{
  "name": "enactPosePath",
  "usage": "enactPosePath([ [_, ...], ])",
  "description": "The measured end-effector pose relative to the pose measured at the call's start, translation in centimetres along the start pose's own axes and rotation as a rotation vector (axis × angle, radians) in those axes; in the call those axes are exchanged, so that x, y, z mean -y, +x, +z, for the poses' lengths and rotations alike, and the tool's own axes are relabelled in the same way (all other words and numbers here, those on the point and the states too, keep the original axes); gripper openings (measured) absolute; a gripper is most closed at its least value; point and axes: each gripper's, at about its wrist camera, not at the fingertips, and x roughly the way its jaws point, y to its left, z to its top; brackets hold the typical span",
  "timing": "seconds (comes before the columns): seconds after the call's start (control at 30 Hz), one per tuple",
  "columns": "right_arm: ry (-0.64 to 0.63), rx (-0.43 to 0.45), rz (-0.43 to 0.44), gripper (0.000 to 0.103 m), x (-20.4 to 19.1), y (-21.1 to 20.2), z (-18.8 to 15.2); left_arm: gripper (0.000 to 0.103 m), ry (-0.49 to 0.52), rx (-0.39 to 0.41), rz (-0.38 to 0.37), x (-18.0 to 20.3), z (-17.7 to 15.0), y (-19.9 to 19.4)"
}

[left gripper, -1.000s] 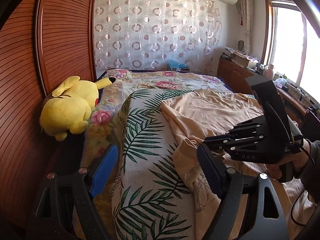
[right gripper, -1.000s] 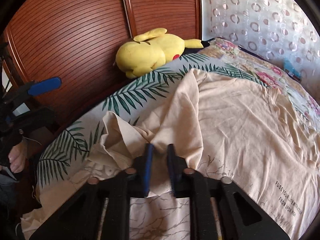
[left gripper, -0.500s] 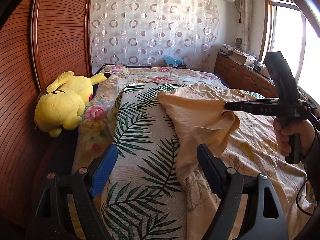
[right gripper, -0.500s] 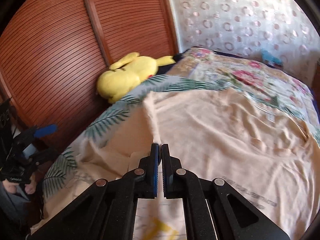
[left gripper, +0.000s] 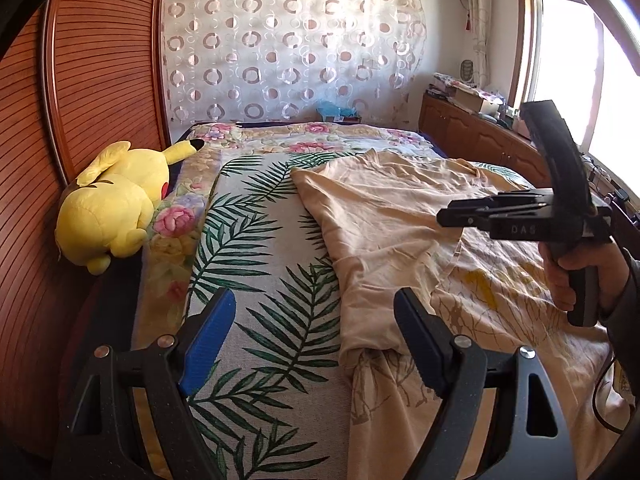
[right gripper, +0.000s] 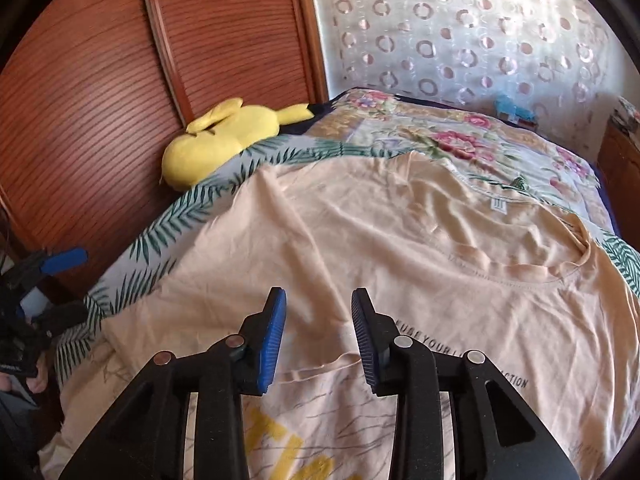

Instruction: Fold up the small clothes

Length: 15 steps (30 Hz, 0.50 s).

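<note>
In the left wrist view, the left gripper point(left gripper: 310, 338) hangs with its blue-padded jaws spread wide and nothing between them, over a palm-leaf bedspread point(left gripper: 256, 272) at the near edge of the bed. Its right finger stands just beside the left border of a peach T-shirt point(left gripper: 384, 232), which lies spread across the bed with one side folded over onto itself; the fold's lower edge runs across the shirt's front print. Further right, the right gripper point(left gripper: 444, 216) is seen from the side above the shirt, gripped by a hand point(left gripper: 576, 276) in a dark sleeve. A yellow Pikachu plush point(left gripper: 112, 204) lies at the bed's left side against a slatted wooden wardrobe point(left gripper: 80, 92), and a floral quilt point(left gripper: 304, 140) covers the far end below a circle-patterned curtain point(left gripper: 288, 48).

In the right wrist view, the right gripper point(right gripper: 319, 338) has its jaws partly apart and opening, with no cloth between the pads; the shirt point(right gripper: 360, 240) lies flat below them. The hem of the folded-over part runs under the fingertips, with black lettering and a yellow print beside it. The neckline with its label lies toward the far right. The left gripper point(right gripper: 44, 276) shows at the left edge, off the shirt.
</note>
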Motion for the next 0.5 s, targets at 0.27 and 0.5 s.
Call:
enactPosePath([
  [0.27, -0.022, 0.015, -0.064, 0.035, 1.5, -2.9, -1.0, 0.082, 0.027, 0.006, -0.035, 1.5, -0.5, -0.9],
  [0.5, 0.009, 0.01, -0.14, 0.056, 4.3, -9.0, -5.7, 0.052, 0.078, -0.008, -0.115, 4.1, -0.5, -1.0],
])
